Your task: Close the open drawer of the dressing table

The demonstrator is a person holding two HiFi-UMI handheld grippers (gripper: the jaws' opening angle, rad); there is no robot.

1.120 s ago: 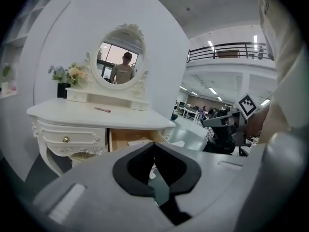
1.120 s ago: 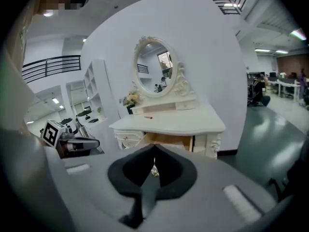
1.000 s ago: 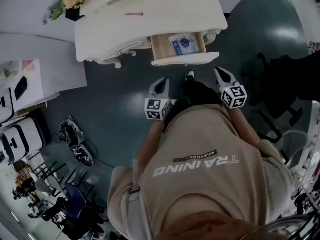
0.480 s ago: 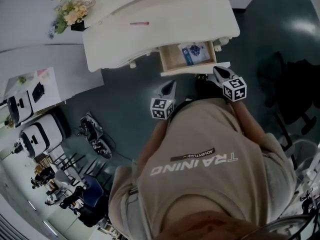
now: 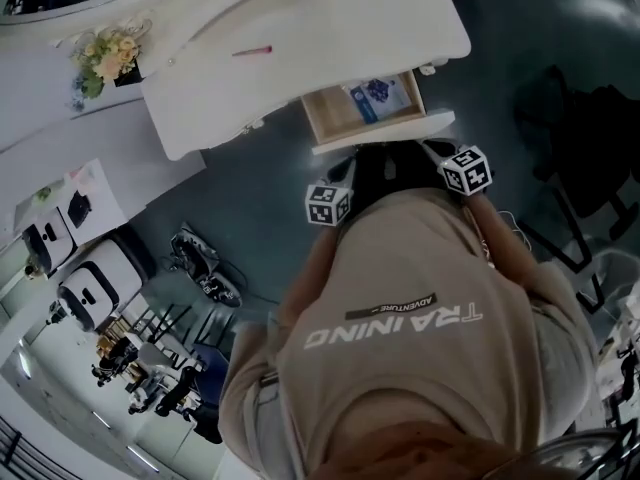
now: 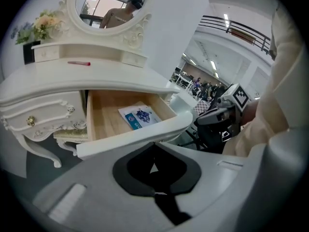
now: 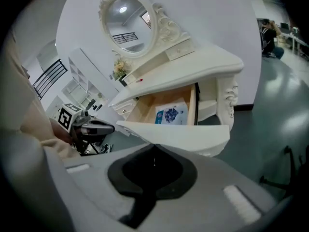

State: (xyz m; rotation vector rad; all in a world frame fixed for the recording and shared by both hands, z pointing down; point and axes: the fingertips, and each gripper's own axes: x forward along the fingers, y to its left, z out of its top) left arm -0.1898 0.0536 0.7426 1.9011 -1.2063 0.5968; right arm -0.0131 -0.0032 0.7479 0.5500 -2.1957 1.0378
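Since a second ago, both grippers have come up to the open drawer [image 5: 362,110] of the dressing table [image 5: 300,38]; in the head view we see the left gripper [image 5: 346,171] and right gripper [image 5: 436,149] just beside its white front. The left gripper view shows jaws pressed together, empty, at that front, contact unclear, with a blue-printed packet [image 6: 139,116] lying in the drawer. The right gripper view shows the same: jaws together, empty.

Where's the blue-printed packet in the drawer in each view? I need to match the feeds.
Head view: packet in the open drawer, upper centre-right.
Left gripper view: packet near centre, on the drawer floor.
Right gripper view: packet at centre, just above the drawer front.
Shared landmark: the pink stick on the table top, visible in all three.
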